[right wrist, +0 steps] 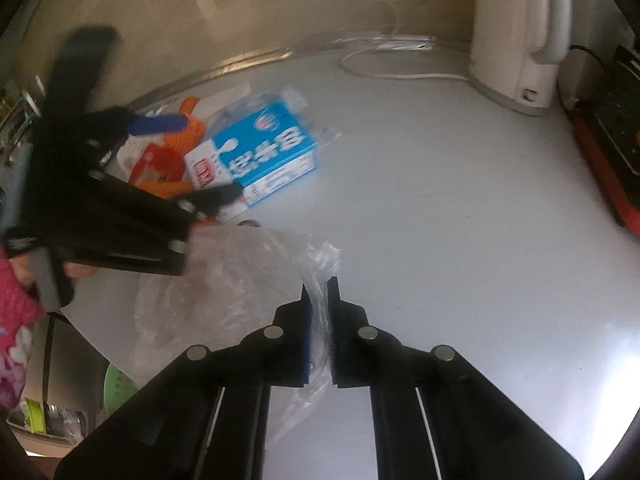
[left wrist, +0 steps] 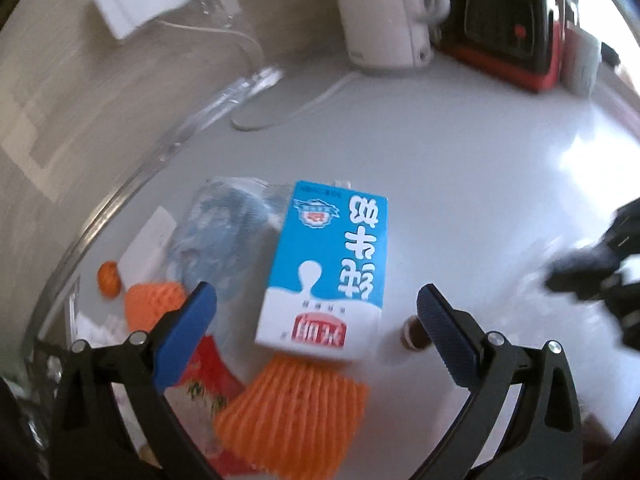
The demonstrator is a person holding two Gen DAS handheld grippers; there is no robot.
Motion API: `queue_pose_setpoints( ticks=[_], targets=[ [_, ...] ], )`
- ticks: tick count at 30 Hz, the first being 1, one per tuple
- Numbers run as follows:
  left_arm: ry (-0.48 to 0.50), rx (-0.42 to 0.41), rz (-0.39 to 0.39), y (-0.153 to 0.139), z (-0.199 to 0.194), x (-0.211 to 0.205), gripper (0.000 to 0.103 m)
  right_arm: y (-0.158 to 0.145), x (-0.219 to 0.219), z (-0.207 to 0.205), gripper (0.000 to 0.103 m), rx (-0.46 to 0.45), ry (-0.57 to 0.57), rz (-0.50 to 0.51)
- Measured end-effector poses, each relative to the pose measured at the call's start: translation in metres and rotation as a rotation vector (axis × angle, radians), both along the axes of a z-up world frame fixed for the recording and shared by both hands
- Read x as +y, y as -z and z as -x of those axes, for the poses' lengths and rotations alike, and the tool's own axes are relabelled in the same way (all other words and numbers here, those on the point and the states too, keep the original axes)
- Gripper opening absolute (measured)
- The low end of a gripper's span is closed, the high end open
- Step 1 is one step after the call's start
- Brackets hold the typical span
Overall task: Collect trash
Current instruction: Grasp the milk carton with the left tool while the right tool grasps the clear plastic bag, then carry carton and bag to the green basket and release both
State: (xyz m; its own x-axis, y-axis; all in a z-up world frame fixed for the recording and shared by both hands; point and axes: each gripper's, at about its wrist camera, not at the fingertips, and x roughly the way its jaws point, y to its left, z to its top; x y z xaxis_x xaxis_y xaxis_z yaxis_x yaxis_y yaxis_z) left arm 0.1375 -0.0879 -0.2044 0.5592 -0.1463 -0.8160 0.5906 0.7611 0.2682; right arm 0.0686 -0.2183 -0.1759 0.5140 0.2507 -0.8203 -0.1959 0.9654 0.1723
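The right gripper point(right wrist: 319, 320) is pinching the clear plastic bag point(right wrist: 224, 280), probably keeping it ready for trash, while the left gripper point(left wrist: 316, 312) is hovering wide open over the milk carton point(left wrist: 326, 264) lying on the table point(left wrist: 480, 184).

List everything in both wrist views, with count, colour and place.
milk carton: 1, blue and white, lying flat mid-table
foam fruit nets: 2, orange, either side of the carton's near end
red packet: 1, red, under left finger
blue-grey bag: 1, left of carton
small orange fruit: 1, near table rim
brown cap: 1, right of carton
kettle: 1, white, far side
black-red appliance: 1, beside kettle
clear plastic bag: 1, near edge
left gripper: open over carton
right gripper: shut on the bag
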Motion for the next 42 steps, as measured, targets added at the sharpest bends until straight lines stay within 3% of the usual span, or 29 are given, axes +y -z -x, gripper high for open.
queue_pose_setpoints(
  ticks=[2, 5, 11, 16, 22, 29, 34, 37, 42],
  targets=[
    [-0.002, 0.004, -0.031, 0.009, -0.009, -0.006, 0.091, -0.002, -0.009, 0.001, 0.007, -0.009, 0.013, -0.014],
    [-0.009, 0.05, -0.04, 0.015, -0.02, -0.008, 0.066, -0.002, -0.02, -0.001, 0.007, -0.013, 0.022, -0.021],
    [-0.023, 0.037, -0.009, 0.009, -0.021, -0.004, 0.064, -0.001, -0.028, -0.002, 0.007, -0.029, 0.022, -0.053],
    [-0.062, 0.03, 0.108, -0.025, -0.01, 0.011, 0.064, -0.02, -0.021, 0.004, 0.007, -0.068, 0.0, -0.085],
    [-0.101, -0.056, 0.239, -0.086, 0.053, 0.055, 0.064, -0.063, 0.019, 0.037, 0.007, -0.134, -0.042, -0.059],
    [-0.176, -0.117, 0.263, -0.116, 0.154, 0.137, 0.064, -0.096, 0.096, 0.102, 0.007, -0.177, -0.134, -0.048],
    [-0.221, -0.091, 0.246, -0.109, 0.228, 0.189, 0.064, -0.078, 0.154, 0.159, 0.007, -0.137, -0.179, -0.069],
    [-0.248, -0.049, 0.224, -0.087, 0.271, 0.214, 0.064, -0.06, 0.178, 0.185, 0.007, -0.111, -0.194, -0.072],
    [-0.283, 0.016, 0.206, -0.045, 0.309, 0.238, 0.064, -0.023, 0.221, 0.221, 0.007, -0.052, -0.211, -0.059]
  ],
)
